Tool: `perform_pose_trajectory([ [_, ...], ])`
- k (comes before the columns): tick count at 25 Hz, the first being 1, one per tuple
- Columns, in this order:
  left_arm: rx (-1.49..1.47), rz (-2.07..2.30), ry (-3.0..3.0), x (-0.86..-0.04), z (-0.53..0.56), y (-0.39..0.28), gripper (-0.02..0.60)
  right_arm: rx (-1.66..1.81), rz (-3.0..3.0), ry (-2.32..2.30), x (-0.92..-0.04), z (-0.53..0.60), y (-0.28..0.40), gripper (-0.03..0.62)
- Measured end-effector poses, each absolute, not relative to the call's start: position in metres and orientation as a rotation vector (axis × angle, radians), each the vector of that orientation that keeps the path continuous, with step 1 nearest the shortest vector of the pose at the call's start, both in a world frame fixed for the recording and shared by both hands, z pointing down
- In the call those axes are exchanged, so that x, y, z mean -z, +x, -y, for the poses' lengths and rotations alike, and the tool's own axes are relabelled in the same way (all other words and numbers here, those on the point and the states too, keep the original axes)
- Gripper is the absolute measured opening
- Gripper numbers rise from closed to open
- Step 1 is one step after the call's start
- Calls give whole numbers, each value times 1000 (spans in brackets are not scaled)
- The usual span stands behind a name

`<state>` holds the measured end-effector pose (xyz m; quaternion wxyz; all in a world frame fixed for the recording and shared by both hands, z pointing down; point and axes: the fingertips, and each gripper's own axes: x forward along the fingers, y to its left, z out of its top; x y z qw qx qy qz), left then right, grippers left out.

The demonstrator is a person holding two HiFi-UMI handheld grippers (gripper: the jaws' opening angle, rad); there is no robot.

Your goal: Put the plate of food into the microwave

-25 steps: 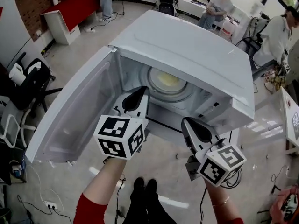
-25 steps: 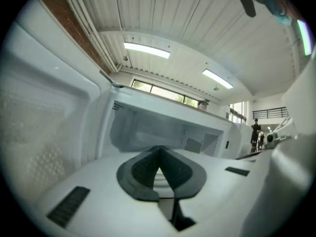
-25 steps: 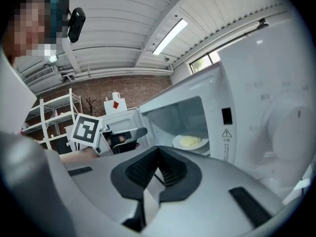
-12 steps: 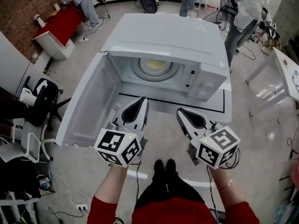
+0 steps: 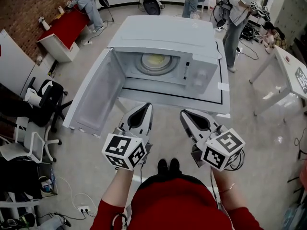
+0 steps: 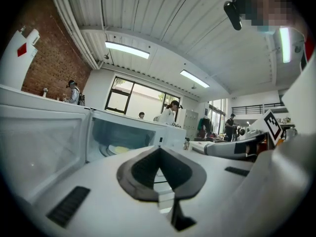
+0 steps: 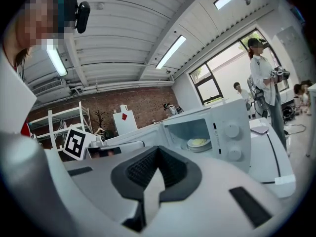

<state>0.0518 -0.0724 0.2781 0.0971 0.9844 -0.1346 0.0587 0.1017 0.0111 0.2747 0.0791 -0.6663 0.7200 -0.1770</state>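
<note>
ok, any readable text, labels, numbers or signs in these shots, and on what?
No words or numbers can be read anywhere.
Microwave knob panel: any print is too small to read.
Left gripper and right gripper cubes: black-and-white square patterns, no letters.
White board: a red diamond sign, no text.

Table: we see a white table [image 5: 163, 103] standing on a grey floor [image 5: 81, 147].
On the table: a white microwave [image 5: 168, 37], its door [image 5: 93, 99] open to the left.
Marking: a thin black line [image 5: 172, 96] in front of the microwave.
Right side: a small white paper [image 5: 222, 86].
</note>
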Motion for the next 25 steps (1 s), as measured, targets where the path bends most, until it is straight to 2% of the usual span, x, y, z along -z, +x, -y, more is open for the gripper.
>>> perform_pose_trajectory([
  [25,-65,388,2934,-266,33,30,8,328,-2184,-2192,-269,-40,120,12],
])
